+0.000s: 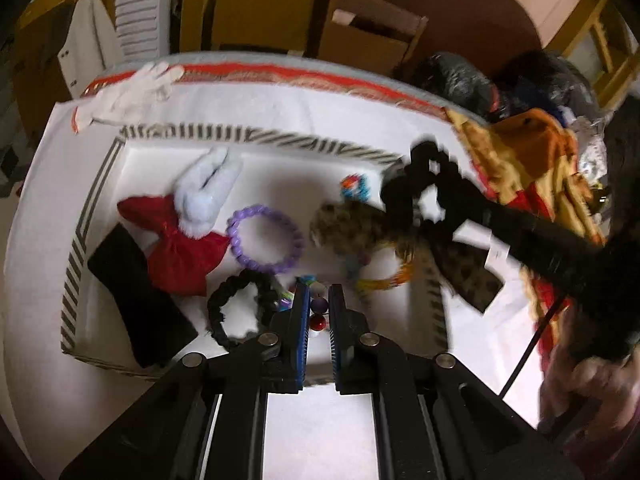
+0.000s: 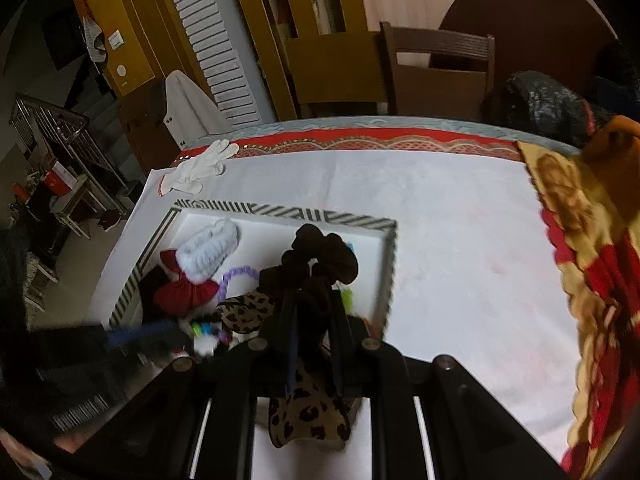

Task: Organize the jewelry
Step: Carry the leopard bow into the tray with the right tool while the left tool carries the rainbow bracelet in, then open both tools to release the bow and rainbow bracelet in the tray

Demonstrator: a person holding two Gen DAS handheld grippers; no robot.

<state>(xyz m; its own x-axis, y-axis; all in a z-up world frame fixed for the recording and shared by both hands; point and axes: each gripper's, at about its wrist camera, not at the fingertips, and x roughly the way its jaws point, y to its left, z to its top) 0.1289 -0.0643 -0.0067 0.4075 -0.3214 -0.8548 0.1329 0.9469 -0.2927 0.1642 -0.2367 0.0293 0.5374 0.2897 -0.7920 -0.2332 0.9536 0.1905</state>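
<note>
Right gripper (image 2: 312, 316) first: its jaws are clamped on a dark, ruffled fabric scrunchie (image 2: 324, 258), with a leopard-print fabric hair tie (image 2: 308, 412) dangling soft and floppy between the fingers, above the tray's near right corner. Left gripper (image 1: 319, 312) hovers low over the tray's near edge, jaws slightly parted around small round beads (image 1: 319, 322), one red and glossy; whether it pinches them, I cannot tell. Out in the rectangular white tray with a black-and-white striped rim (image 1: 256, 136): one purple braided ring-shaped hair tie (image 1: 298, 246), one black braided ring-shaped hair tie (image 1: 218, 304), one red gathered fabric bow (image 1: 180, 252) with a fluffy white plush bunny (image 1: 208, 196) on it, one flat black rectangular piece (image 1: 136, 300). Beyond, one white glove (image 2: 200, 166) lies on the white cloth-covered table (image 2: 460, 240).
</note>
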